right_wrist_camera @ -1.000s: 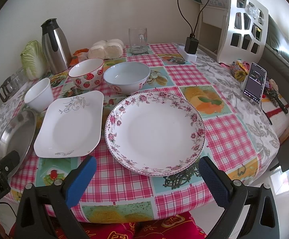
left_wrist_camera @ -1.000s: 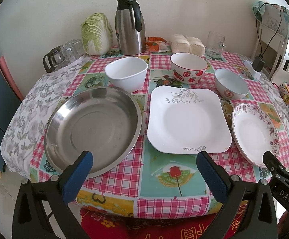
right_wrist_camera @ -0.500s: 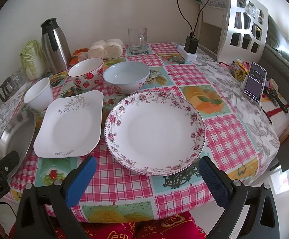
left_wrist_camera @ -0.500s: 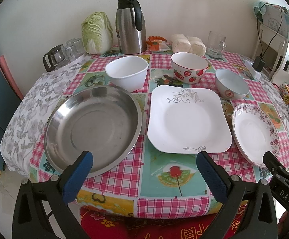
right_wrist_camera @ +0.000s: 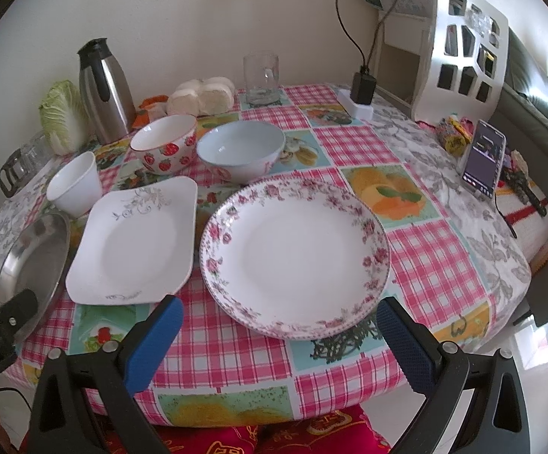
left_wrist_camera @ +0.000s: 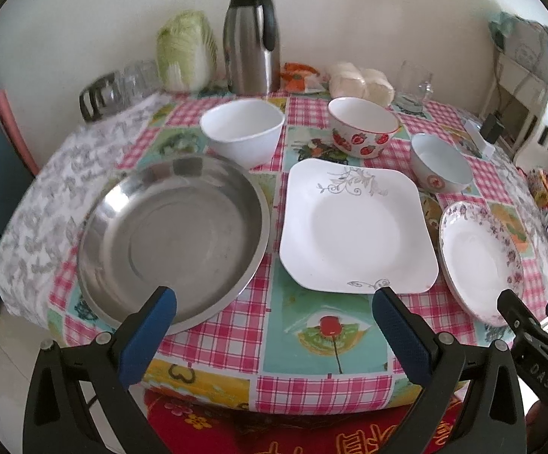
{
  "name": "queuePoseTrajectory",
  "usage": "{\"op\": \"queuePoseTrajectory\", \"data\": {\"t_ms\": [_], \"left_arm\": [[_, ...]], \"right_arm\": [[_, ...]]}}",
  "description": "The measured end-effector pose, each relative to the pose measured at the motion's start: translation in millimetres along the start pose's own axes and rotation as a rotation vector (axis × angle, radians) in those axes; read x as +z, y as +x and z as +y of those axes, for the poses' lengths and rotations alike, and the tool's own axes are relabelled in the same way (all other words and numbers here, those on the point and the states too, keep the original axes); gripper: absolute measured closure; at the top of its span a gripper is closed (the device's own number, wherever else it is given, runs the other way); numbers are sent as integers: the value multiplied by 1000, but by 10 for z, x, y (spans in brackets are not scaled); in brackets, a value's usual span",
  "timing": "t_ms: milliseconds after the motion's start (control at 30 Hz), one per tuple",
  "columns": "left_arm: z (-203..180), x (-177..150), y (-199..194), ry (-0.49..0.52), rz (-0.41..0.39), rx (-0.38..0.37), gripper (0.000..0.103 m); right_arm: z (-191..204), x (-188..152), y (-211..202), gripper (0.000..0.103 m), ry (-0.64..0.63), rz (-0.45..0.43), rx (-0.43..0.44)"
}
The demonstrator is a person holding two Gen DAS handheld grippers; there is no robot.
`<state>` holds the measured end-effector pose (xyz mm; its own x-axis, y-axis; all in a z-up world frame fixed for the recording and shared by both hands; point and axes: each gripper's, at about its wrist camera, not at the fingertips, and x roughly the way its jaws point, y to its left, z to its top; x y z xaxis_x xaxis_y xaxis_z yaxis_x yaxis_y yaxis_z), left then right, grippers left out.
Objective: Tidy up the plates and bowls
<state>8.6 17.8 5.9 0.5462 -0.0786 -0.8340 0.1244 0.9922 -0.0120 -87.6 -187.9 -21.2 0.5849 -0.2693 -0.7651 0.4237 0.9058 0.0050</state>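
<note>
Steel pan (left_wrist_camera: 173, 234), strawberry bowl (left_wrist_camera: 362, 126) — both empty

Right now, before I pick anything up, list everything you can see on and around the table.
Steel dish: 1, silver, front left.
Square plate: 1, white, front centre.
Floral plate: 1, white with pink rim, front right.
Bowls: 3; plain white, strawberry, pale blue, behind the plates.
Thermos: 1, steel, rear.
Cabbage: 1, green, rear left.
Glass mug: 1, clear, rear.
Phone: 1, propped right.
Left gripper, right gripper: open, empty.
</note>
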Motion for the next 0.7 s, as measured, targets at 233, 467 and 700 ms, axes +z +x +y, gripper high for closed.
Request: {"op": "queuePoseTrajectory", "data": {"t_ms": [233,467,700], "left_arm": [[165,357,17,-100,-25,-31,0],[334,774,-12,-183,-102,-51,0],[582,956,103,-261,-201,44,0]], "right_arm": [[214,341,-66,0,-35,-57,47],[493,754,-42,0,-62,-94,91],[620,945,102,0,-64,-120,141]]}}
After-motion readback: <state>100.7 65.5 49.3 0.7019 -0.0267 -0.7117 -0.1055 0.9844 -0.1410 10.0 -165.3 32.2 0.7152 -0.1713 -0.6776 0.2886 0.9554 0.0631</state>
